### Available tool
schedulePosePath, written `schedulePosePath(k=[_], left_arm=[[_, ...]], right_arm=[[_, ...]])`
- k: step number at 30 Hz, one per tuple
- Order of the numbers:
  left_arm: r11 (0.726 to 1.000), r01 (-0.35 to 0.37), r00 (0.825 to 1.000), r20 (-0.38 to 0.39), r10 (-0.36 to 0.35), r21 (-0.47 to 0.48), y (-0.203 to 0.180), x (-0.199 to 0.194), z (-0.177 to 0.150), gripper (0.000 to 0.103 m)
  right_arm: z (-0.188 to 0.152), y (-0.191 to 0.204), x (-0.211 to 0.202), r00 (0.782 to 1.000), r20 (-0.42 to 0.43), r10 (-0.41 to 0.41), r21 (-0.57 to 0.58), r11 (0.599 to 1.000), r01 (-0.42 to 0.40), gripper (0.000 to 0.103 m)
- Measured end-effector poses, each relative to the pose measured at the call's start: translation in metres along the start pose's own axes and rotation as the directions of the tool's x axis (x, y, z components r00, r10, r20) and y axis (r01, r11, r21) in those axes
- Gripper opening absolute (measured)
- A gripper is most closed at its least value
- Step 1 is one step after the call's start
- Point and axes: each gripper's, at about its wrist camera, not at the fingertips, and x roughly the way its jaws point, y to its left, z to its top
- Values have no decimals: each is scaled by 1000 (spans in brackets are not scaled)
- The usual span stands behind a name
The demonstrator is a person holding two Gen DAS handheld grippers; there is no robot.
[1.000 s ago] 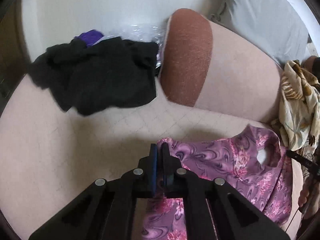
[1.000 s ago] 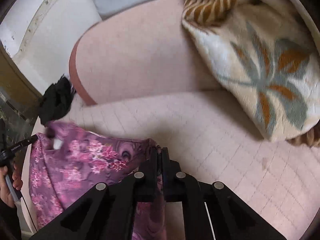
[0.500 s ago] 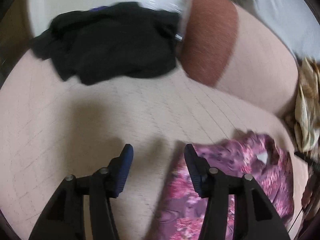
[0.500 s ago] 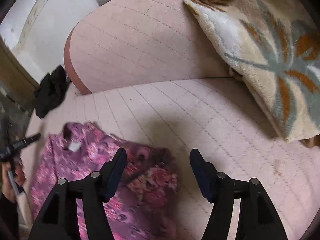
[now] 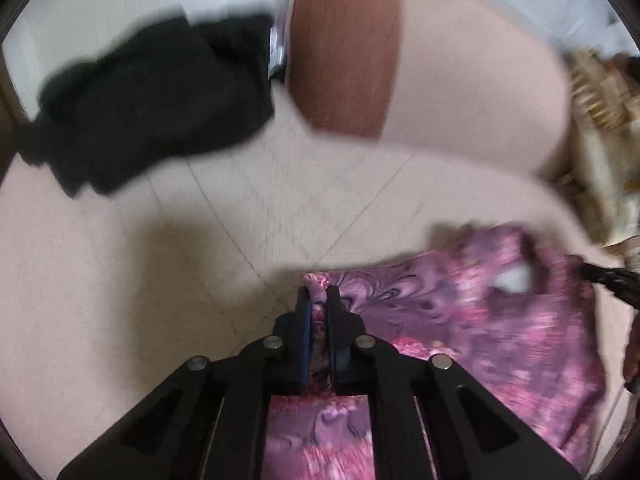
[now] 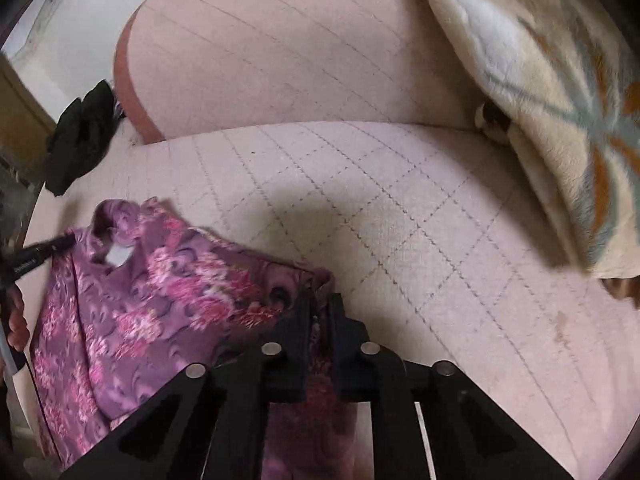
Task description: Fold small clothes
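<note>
Closed again since half a second ago: left gripper and right gripper, each clamped on purple floral garment edge, lower frame, on quilted sofa seat.

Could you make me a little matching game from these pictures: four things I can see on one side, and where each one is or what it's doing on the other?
Things:
1. purple garment
2. black clothes
3. leaf blanket
4. left tool

States:
A. heaped beside the cushion's brown end
B. draped at the right of the right view
C. shut on cloth
D. spread on the sofa seat, pinched at two spots

Pairs: 1-D, 2-A, 3-B, 4-C
</note>
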Motion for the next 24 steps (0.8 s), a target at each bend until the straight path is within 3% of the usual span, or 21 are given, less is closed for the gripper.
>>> schedulePosePath(k=[3, 6, 11, 14, 17, 20, 23, 24], left_arm=[[998, 59, 994, 93, -56, -22, 3, -76, -11, 6], [993, 119, 980, 160, -116, -12, 2, -157, -45, 6], [988, 155, 962, 226, -152, 5, -16, -256, -158, 6], [991, 137, 975, 179, -133, -8, -24, -264, -241, 6], [980, 140, 990, 53, -134, -142, -20, -219, -314, 6], [985, 52, 997, -54, -62, -162, -27, -193, -337, 7], [997, 52, 993, 106, -47, -49, -41, -224, -334, 19], [996, 59, 992, 117, -51, -63, -39, -228, -335, 32]], right_arm=[[-13, 8, -54, 995, 82, 50, -8, 999, -49, 8], [-51, 21, -121, 983, 159, 87, -48, 996, -80, 8], [-162, 40, -230, 956, 242, 165, -71, 986, -152, 7], [-242, 38, -264, 944, 261, 204, -23, 978, -205, 7], [-309, 38, -249, 953, 222, 207, 85, 969, -230, 7], [-359, 33, -210, 949, 202, 242, 242, 927, -288, 8], [-381, 27, -187, 968, 147, 205, 338, 909, -244, 12], [-381, 25, -189, 962, 154, 226, 349, 898, -267, 16]])
